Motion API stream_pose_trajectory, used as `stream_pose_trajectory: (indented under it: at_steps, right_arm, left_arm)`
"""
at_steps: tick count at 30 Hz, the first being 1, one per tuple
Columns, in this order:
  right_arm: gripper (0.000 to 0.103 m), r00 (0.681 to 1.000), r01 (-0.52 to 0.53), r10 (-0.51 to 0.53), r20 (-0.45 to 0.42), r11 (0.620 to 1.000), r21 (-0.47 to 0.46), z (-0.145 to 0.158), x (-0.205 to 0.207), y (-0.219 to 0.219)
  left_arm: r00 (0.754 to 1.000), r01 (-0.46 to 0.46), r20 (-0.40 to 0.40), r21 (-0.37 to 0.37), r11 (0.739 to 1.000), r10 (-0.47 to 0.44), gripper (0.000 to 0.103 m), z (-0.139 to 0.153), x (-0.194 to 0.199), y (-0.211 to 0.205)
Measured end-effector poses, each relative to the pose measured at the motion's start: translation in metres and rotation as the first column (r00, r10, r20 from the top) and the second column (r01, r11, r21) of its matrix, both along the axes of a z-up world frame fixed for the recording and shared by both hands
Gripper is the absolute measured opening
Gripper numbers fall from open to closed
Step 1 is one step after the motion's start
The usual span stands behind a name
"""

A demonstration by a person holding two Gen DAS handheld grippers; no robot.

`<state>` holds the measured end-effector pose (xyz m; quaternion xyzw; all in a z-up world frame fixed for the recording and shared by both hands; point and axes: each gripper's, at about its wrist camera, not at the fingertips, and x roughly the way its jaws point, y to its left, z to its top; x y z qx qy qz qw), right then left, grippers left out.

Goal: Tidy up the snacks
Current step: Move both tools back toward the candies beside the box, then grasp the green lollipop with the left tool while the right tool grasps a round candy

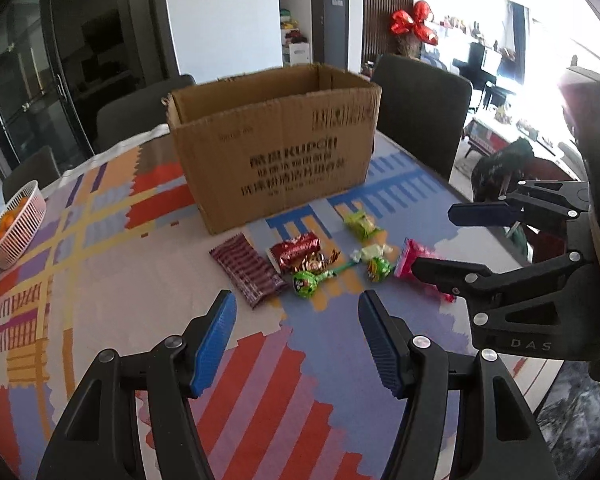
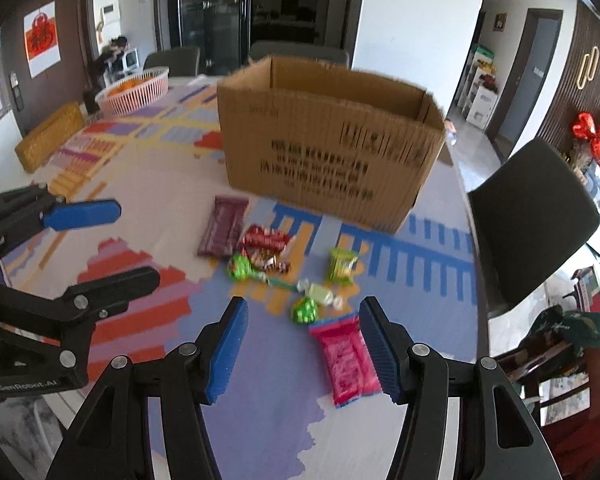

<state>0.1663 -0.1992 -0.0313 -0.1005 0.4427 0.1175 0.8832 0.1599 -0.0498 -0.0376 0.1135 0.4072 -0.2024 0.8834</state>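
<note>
Blue-padded fingers of the left gripper fill the lower part of the left wrist view, angled down toward the patterned surface with the jaws parted and nothing between them. Just beyond its tips lie the snacks in a loose row: a purple wafer bar at left, a red wrapped candy, a green lollipop and a small green candy, with a green packet farther back. The right gripper reaches in from the right edge of that view, its lower finger overlapping the pink snack packet.

From the right wrist view, the right gripper also tilts downward, jaws apart and empty. The pink snack packet lies flat on the surface, partly between the fingers and close to the right-hand pad; whether they touch cannot be told. Behind the snacks stands an open cardboard box. A pink basket of oranges sits well apart at the far left.
</note>
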Motion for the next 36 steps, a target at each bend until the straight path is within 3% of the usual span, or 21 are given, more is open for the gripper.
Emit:
stream_pose_trajectory:
  at_steps: [11,26,36]
  right_arm:
    - [0.058,0.993,0.010,-0.012,-0.118,1.000,-0.018,-0.046,0.026,-0.003]
    - [0.049,0.984,-0.008,0.009,-0.180,1.000,0.005,-0.076,0.055,-0.002]
    - [0.045,0.982,0.002,0.004,-0.190,0.999,0.032,-0.086,0.064,-0.006]
  left_arm:
    - [0.996,0.045,-0.077,-0.030,0.999,-0.047,0.058,-0.033,0.026,-0.003]
    - [0.983,0.088,-0.154,-0.077,0.993,-0.099,0.039,-0.066,0.059,-0.009]
    - [0.973,0.075,-0.209,-0.108,0.991,-0.096,0.033,-0.083,0.074,-0.017]
